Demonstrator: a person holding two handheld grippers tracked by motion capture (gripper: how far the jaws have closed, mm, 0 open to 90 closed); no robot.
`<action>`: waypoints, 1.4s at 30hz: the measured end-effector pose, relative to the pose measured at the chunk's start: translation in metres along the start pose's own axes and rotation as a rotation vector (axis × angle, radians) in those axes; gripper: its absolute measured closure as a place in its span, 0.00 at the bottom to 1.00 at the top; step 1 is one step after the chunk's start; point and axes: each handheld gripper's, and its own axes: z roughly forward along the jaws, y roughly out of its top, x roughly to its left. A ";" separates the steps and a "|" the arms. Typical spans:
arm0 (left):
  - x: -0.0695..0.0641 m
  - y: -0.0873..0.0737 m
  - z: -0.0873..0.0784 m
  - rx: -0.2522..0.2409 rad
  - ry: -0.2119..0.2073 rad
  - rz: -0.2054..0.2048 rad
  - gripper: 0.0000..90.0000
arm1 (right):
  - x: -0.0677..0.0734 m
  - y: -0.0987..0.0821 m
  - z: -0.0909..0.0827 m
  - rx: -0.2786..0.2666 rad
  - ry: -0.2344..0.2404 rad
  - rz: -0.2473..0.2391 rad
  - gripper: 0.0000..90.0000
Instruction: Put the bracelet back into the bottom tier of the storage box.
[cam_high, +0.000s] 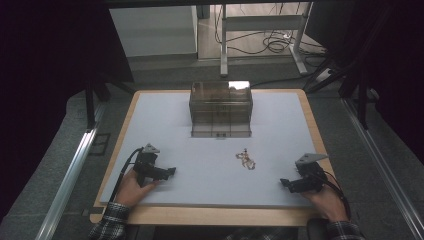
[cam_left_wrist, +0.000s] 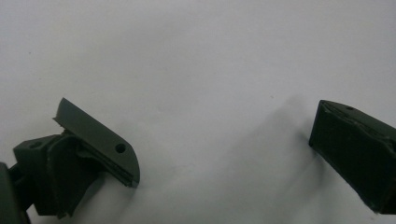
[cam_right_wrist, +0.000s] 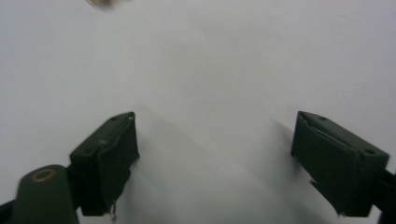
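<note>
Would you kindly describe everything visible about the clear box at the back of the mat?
The clear box looks like smoke-tinted see-through plastic, rectangular, with inner dividers and what seem to be small drawers along its front. It stands upright on the white mat, at the far middle. Nothing else touches it; its contents cannot be made out.

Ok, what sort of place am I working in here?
Probably a lab or recording workstation, not a home: a white mat on a wooden table, black curtains at both sides, and loose cables on the floor beside a metal desk frame beyond.
</note>
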 end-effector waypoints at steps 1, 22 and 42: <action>0.000 0.000 0.000 0.000 0.000 0.000 0.00 | -0.001 -0.004 -0.001 -0.021 0.011 0.010 0.11; 0.000 0.000 0.000 0.000 0.000 0.000 0.00 | 0.002 -0.003 0.002 -0.009 0.009 -0.005 0.04; 0.000 0.000 0.000 0.005 0.000 0.005 0.00 | 0.005 0.006 0.002 0.061 -0.001 -0.001 0.05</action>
